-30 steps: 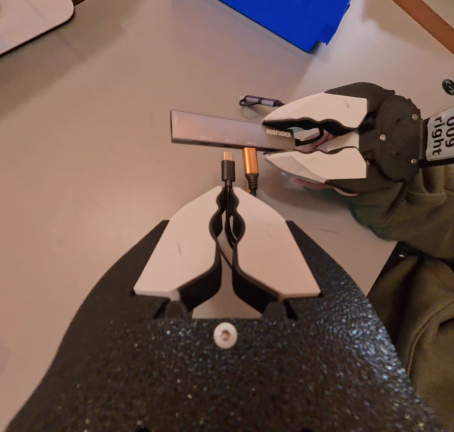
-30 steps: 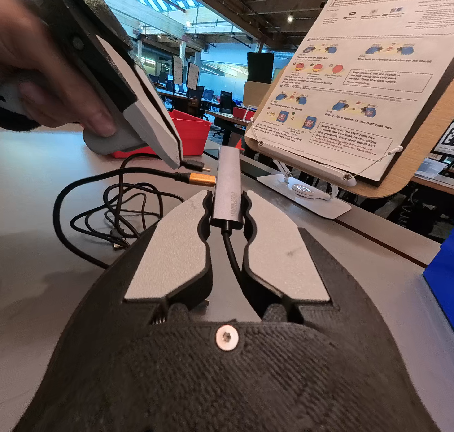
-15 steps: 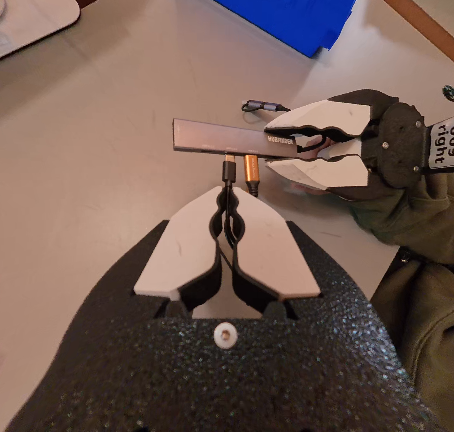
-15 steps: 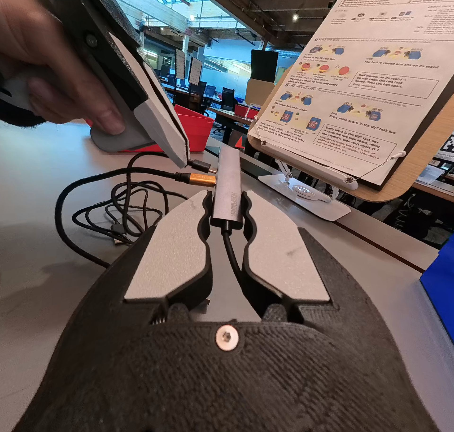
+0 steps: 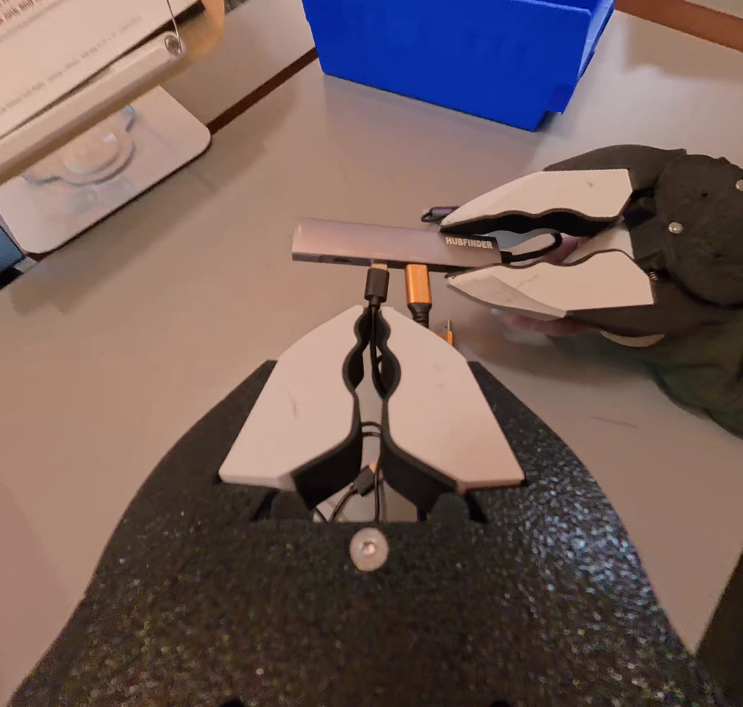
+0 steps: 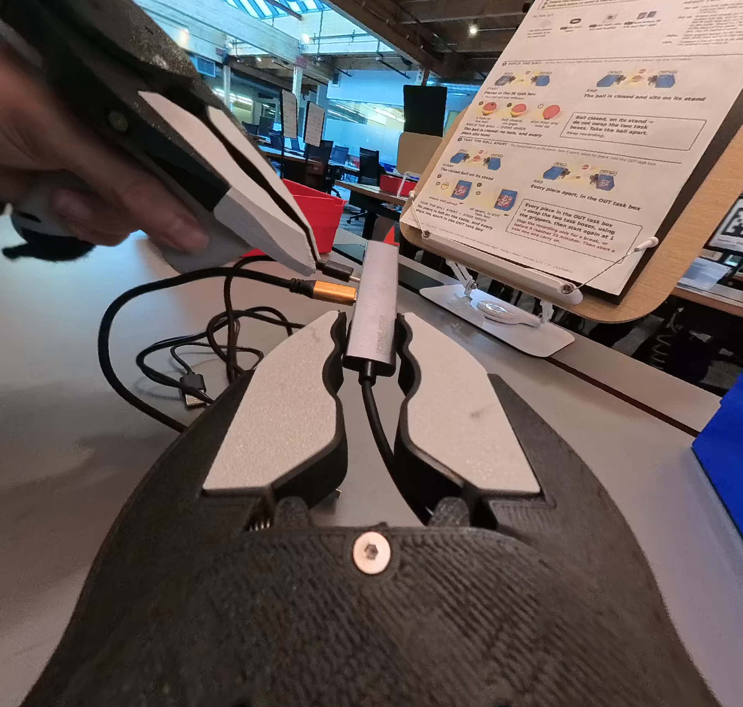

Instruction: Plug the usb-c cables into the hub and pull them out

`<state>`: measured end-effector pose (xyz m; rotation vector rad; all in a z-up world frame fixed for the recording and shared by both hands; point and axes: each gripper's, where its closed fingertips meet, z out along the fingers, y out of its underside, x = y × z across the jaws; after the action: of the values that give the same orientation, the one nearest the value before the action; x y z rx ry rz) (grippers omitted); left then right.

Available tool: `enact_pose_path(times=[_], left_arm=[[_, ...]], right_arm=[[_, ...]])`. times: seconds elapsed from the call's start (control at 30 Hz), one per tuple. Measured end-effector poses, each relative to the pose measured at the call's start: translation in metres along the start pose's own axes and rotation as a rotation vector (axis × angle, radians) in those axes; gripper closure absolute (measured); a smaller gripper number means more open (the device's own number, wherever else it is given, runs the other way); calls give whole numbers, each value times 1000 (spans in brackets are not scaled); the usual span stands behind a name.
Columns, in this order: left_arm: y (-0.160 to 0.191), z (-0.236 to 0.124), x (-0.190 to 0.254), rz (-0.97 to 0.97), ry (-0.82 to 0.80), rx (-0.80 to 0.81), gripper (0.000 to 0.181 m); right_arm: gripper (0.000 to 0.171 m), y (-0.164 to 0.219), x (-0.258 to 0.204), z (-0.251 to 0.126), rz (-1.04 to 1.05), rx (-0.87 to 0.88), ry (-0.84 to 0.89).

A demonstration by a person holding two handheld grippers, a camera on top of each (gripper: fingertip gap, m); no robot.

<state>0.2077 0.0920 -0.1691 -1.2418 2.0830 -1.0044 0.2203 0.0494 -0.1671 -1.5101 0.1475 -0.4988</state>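
Note:
A grey hub [image 5: 382, 241] is held level above the table by my right gripper [image 5: 445, 253], which is shut on its cable end; it also shows in the right wrist view [image 6: 376, 286] between my right gripper's [image 6: 372, 318] fingers. An orange plug [image 5: 417, 286] sits in the hub's near side. My left gripper [image 5: 374, 310] is shut on the cord of a black USB-C plug [image 5: 377, 282]. The plug's metal tip is at the port next to the orange one, with a little metal showing. In the right wrist view the left gripper [image 6: 313, 265] holds the black plug [image 6: 335, 270] against the hub, above the orange plug [image 6: 333, 292].
A blue bin [image 5: 442, 36] stands behind the hub. A document stand [image 5: 100, 157] with a printed sheet [image 6: 563, 125] is at the far left. Loose black cable coils [image 6: 193, 366] lie on the table. A red bin [image 6: 317, 209] is farther back. Some 5 cm of space lies between my two pairs of fingers.
The left gripper has brought the black plug forward from a gap below the hub up to its port. The left view now takes in more of the far table.

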Motion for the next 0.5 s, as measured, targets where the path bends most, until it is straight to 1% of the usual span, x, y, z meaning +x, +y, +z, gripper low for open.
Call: enact_pose_path(times=[0.2,0.27,0.33,0.37,0.4,0.43,0.47,0.5], left_arm=[[0,1,4,114,-17,80,179],[-2,0,3,129,-27,101,179],[-10,-4,4,112,-20,156,179],[-14,-5,8,96,8,181,179],[-16,1,14,78,46,171,179],[-15,11,18,77,46,144,179],[-11,19,15,115,-13,89,179],[-11,20,13,181,-64,74,179]], right_arm=[[147,-1,-3,-2,-1,-1,-29],[147,0,-4,-3,-9,-4,-30],[147,1,-4,-3,-3,-17,-43],[152,1,-13,-3,-24,-19,-90],[157,-12,-66,-10,-66,80,-390],[161,-6,-101,-7,-118,8,-465],[166,0,-121,0,-263,-31,-397],[171,4,-123,6,-430,-41,-270]])
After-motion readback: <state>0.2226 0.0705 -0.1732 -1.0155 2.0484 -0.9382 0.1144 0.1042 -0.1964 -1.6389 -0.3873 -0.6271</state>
